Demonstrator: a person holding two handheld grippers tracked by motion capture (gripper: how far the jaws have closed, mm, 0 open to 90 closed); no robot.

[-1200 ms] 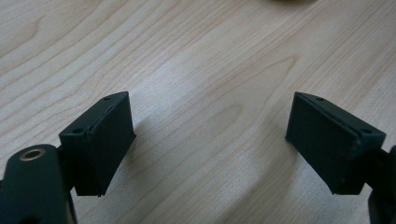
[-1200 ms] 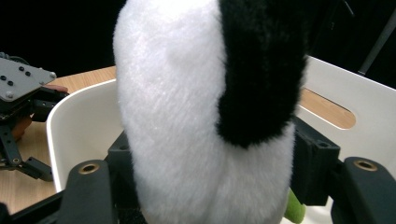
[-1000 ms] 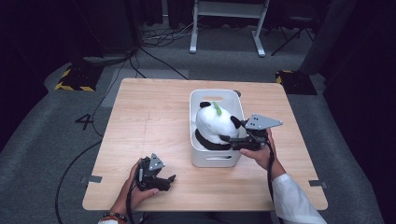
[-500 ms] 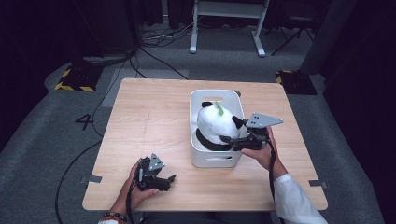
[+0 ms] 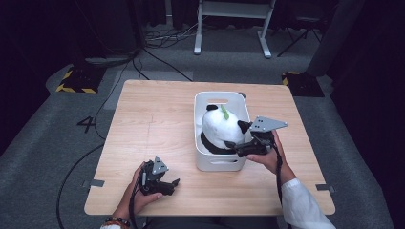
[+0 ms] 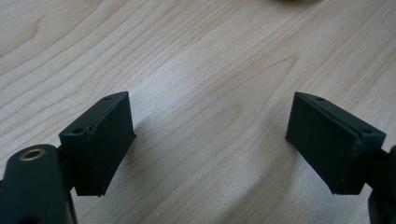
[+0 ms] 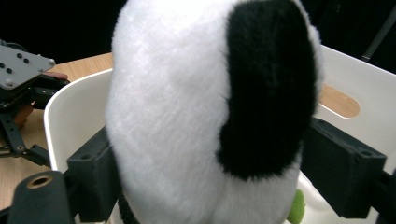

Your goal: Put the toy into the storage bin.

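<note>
A black-and-white plush panda (image 5: 220, 128) with a green leaf on its head sits in the white bin (image 5: 222, 163). My right gripper (image 5: 235, 147) reaches over the bin's right rim at the panda's lower side. In the right gripper view the panda (image 7: 177, 116) bulges between the jaws of my right gripper (image 7: 205, 179). Those jaws have just been opening and now stand wide at its flanks without squeezing it. My left gripper (image 5: 173, 184) rests on the table near the front edge. Its jaws (image 6: 210, 140) stand apart over bare wood.
The wooden table (image 5: 153, 124) has free room left of the bin. The bin wall (image 7: 77, 114) curves close around the panda. Cables and a white stand's legs lie on the grey floor beyond the table's far edge.
The right gripper's grey plate has shifted slightly to the right. The panda stays in the bin and the left hand has not moved.
</note>
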